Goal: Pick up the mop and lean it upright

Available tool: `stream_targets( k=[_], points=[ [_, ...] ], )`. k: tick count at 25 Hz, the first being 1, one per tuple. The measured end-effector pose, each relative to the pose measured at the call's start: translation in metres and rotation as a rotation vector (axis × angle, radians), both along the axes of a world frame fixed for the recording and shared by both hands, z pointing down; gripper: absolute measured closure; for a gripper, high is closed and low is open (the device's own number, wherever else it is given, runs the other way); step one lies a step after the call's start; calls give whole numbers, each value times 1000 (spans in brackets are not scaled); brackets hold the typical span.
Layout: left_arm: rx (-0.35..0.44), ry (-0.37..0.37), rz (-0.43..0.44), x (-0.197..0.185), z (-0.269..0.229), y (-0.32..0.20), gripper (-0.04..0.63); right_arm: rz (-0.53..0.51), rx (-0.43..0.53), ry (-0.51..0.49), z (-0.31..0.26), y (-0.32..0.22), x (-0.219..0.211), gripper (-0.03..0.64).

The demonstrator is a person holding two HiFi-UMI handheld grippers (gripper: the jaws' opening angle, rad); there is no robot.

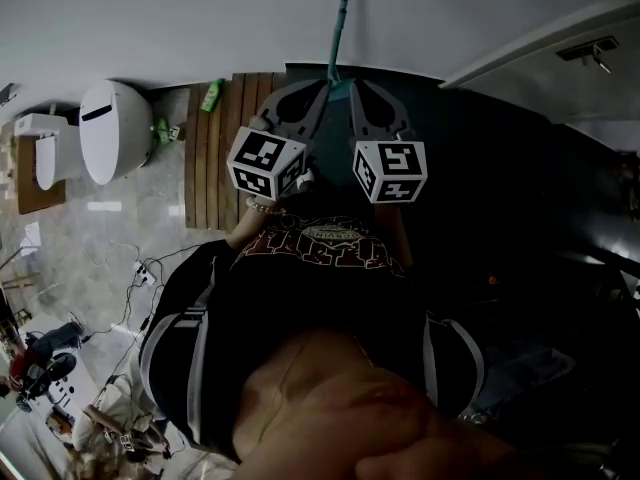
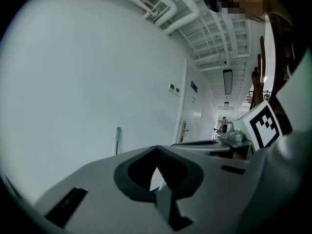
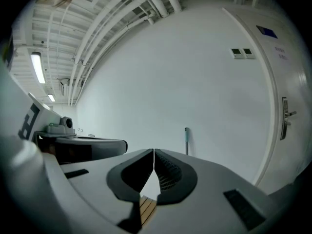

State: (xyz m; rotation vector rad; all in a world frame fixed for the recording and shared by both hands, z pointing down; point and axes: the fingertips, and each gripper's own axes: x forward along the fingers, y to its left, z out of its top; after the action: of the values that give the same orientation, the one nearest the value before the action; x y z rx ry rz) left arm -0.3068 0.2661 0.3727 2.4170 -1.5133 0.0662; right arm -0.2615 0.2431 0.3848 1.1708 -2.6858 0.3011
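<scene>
The mop's teal handle [image 1: 340,23] rises between my two grippers and rests against the white wall. Its top end shows standing upright at the wall in the left gripper view [image 2: 117,139] and in the right gripper view [image 3: 186,139], apart from both grippers. My left gripper [image 1: 322,86] is shut, its jaw tips meeting with nothing between them [image 2: 156,150]. Beside it my right gripper [image 1: 352,86] is also shut and empty [image 3: 154,152]. The mop head is hidden behind the grippers.
A white toilet [image 1: 112,128] stands at the left, beside a wooden slat mat [image 1: 215,158] with a green bottle [image 1: 211,95] at its far end. Cables [image 1: 140,268] lie on the tiled floor. A dark surface [image 1: 520,198] fills the right. A door [image 3: 287,116] is right of the mop.
</scene>
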Motion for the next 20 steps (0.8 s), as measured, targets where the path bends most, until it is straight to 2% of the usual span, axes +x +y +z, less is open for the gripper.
stream_targets(
  k=[8,14,20],
  points=[
    [-8,6,52,-16,3,-20,549,54,-15,10,2,-15,-12,597],
    [-14,29,37,-26,7,-43,549,56,-19,21,2,-38,-16,597],
    [-4,16,21,-27,7,-89,549,32,-4,10,0,-89,-22,597]
  ],
)
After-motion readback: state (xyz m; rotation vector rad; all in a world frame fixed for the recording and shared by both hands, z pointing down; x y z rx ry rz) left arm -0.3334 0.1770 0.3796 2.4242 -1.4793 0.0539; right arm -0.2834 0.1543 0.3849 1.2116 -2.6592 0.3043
